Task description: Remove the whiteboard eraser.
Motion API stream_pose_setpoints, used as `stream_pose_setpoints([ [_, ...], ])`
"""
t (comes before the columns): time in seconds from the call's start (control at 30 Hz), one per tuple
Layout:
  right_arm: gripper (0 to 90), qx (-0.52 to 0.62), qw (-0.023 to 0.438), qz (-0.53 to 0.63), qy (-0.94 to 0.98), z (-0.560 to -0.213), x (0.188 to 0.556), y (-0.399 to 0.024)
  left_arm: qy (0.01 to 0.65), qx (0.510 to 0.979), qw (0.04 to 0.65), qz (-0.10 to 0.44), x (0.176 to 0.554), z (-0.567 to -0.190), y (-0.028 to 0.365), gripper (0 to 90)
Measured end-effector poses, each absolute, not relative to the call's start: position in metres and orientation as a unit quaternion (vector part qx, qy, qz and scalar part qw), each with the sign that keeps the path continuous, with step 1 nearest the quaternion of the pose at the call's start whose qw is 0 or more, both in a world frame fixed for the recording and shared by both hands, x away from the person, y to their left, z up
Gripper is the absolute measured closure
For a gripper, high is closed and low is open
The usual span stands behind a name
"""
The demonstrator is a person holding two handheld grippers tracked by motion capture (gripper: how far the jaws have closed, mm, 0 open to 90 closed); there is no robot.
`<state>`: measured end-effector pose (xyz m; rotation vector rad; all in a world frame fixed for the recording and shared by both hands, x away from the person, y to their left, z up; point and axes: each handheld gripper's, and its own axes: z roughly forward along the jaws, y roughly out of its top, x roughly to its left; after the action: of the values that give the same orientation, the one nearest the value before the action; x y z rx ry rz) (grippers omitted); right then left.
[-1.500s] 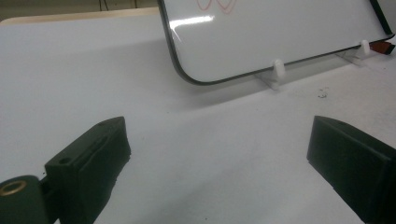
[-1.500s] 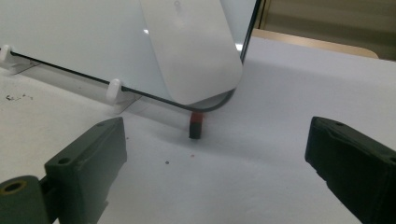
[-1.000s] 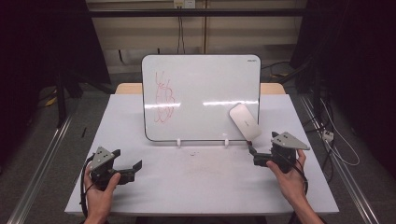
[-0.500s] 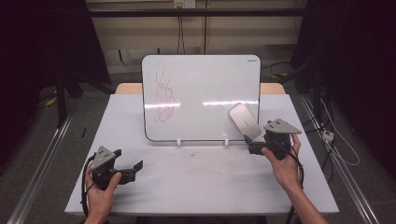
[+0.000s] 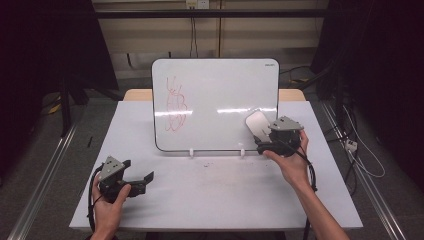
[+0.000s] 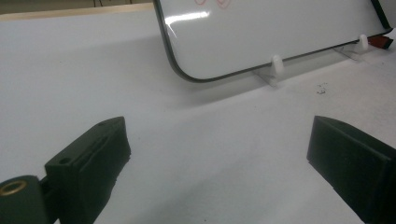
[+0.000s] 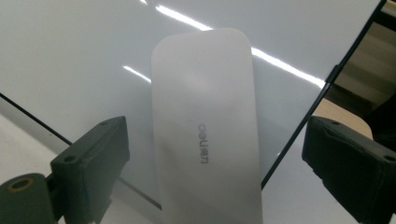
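Observation:
A white whiteboard stands upright on small white feet at the middle of the table, with a red scribble on its left half. A white eraser marked "deli" clings to the board's lower right corner. My right gripper is open and raised just in front of the eraser. In the right gripper view the eraser lies between the two spread jaws, which do not touch it. My left gripper rests open near the table's front left, and between its jaws there is bare table.
The white table has faint marker dust near the board's feet. A wooden edge shows behind the board. Cables lie on the floor to the right, and metal rails run along both sides.
My right gripper has risen from the table and moved forward and left, up to the eraser on the board. The left gripper has stayed put.

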<state>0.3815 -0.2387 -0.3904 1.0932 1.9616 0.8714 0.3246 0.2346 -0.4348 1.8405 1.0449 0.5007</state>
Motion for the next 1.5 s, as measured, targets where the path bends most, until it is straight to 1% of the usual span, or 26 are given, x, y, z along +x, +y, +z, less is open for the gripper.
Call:
stream_pose_setpoints([
  [0.13, 10.8, 0.416, 0.369, 0.323, 0.766, -0.395, 0.386, -0.234, 0.428, 0.749, 0.464, 0.201, 0.326, -0.436, 0.233, 5.5],
  [0.23, 15.9, 0.415, 0.371, 0.318, 0.767, -0.397, 0.388, -0.233, 0.428, 0.750, 0.463, 0.199, 0.326, -0.436, 0.234, 5.5],
  [0.33, 18.1, 0.408, 0.376, 0.295, 0.778, -0.402, 0.387, -0.228, 0.429, 0.750, 0.463, 0.199, 0.326, -0.436, 0.234, 5.5],
  [0.47, 23.6, 0.401, 0.383, 0.280, 0.784, -0.410, 0.388, -0.224, 0.426, 0.752, 0.462, 0.201, 0.326, -0.436, 0.234, 5.5],
  [0.5, 23.3, 0.399, 0.384, 0.277, 0.785, -0.411, 0.389, -0.223, 0.427, 0.751, 0.463, 0.200, 0.325, -0.436, 0.234, 5.5],
  [0.7, 30.2, 0.401, 0.397, 0.268, 0.781, -0.414, 0.391, -0.222, 0.429, 0.747, 0.466, 0.203, 0.324, -0.435, 0.235, 5.5],
  [1.07, 31.3, 0.407, 0.394, 0.266, 0.780, -0.414, 0.393, -0.222, 0.430, 0.750, 0.460, 0.201, 0.324, -0.436, 0.237, 5.5],
  [1.3, 31.6, 0.412, 0.381, 0.273, 0.781, -0.412, 0.393, -0.224, 0.431, 0.748, 0.463, 0.201, 0.325, -0.436, 0.237, 5.5],
  [1.5, 31.6, 0.422, 0.360, 0.287, 0.781, -0.409, 0.394, -0.228, 0.430, 0.750, 0.463, 0.199, 0.325, -0.437, 0.237, 5.5],
])
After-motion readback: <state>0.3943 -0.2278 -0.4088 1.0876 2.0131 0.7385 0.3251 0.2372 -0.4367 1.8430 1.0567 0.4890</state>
